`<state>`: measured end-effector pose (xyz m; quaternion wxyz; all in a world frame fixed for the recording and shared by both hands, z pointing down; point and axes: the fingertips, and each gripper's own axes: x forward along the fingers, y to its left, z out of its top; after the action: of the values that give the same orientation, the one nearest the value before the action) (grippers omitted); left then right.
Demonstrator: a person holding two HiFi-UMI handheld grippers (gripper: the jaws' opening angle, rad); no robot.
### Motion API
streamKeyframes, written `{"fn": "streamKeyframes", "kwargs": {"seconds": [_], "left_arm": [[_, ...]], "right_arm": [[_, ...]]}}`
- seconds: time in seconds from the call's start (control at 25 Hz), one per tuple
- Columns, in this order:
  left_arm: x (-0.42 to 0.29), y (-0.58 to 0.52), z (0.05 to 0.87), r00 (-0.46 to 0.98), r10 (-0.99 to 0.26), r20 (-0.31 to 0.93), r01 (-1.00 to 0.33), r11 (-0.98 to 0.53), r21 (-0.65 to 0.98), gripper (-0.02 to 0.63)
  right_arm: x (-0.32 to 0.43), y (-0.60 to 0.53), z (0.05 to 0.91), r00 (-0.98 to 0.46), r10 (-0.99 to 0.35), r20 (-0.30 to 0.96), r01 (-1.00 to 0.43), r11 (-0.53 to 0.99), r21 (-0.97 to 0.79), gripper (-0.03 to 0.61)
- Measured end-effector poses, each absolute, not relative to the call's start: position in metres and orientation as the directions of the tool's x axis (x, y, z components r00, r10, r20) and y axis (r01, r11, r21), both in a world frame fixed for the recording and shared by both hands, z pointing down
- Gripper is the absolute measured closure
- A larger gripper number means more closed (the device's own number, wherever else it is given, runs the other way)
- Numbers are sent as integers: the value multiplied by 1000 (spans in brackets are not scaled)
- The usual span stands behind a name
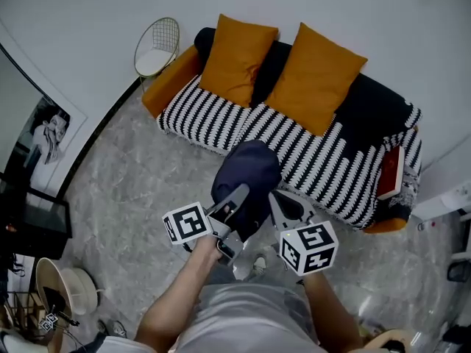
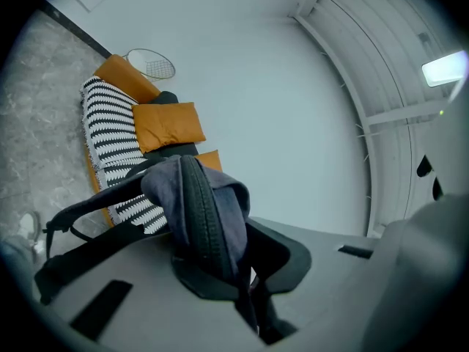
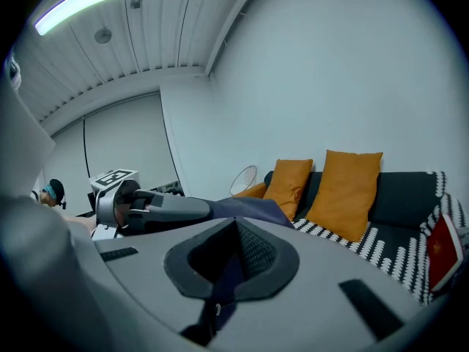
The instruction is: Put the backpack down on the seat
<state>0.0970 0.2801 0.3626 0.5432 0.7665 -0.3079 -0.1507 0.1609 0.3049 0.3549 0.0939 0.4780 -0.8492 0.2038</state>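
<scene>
The left gripper (image 1: 239,195) and the right gripper (image 1: 278,201) both have their fingers pinched shut on the navy backpack (image 1: 246,171), which hangs at six o'clock from the striped sofa (image 1: 213,120).

Navy backpack (image 1: 246,175); 2 orange cushions (image 1: 237,59); black-white zigzag sofa (image 1: 213,120); grey marbled floor (image 1: 125,197).

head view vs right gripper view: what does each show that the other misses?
Only the head view: the floor, the person's forearms and the whole outline of the backpack.
Only the right gripper view: the ceiling light, and the right gripper up close, its jaws shut on backpack fabric.
Both: the backpack, the sofa, two orange cushions, the red book at the sofa's end, and the left gripper.
</scene>
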Motion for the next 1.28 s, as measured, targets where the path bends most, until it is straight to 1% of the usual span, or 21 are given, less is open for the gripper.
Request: {"fn": "streamKeyframes", "kwargs": {"seconds": [0.36, 0.68, 0.84, 0.96, 1.28], "left_arm": [[85, 221, 377, 800, -592, 101, -274, -210, 938, 583], [65, 144, 388, 854, -508, 113, -256, -221, 941, 583], [49, 106, 395, 871, -470, 142, -280, -237, 930, 584], [42, 82, 396, 886, -448, 118, -240, -228, 943, 584], [17, 22, 406, 906, -409, 111, -214, -216, 953, 584]], "right_arm": [[147, 248, 370, -477, -788, 389, -878, 408, -251, 577], [127, 173, 382, -394, -813, 428, -916, 308, -257, 577], [111, 136, 384, -358, -824, 438, -929, 268, -255, 577], [98, 110, 383, -338, -832, 440, -936, 249, -248, 577], [70, 55, 389, -295, -836, 462, -950, 206, -233, 577]]}}
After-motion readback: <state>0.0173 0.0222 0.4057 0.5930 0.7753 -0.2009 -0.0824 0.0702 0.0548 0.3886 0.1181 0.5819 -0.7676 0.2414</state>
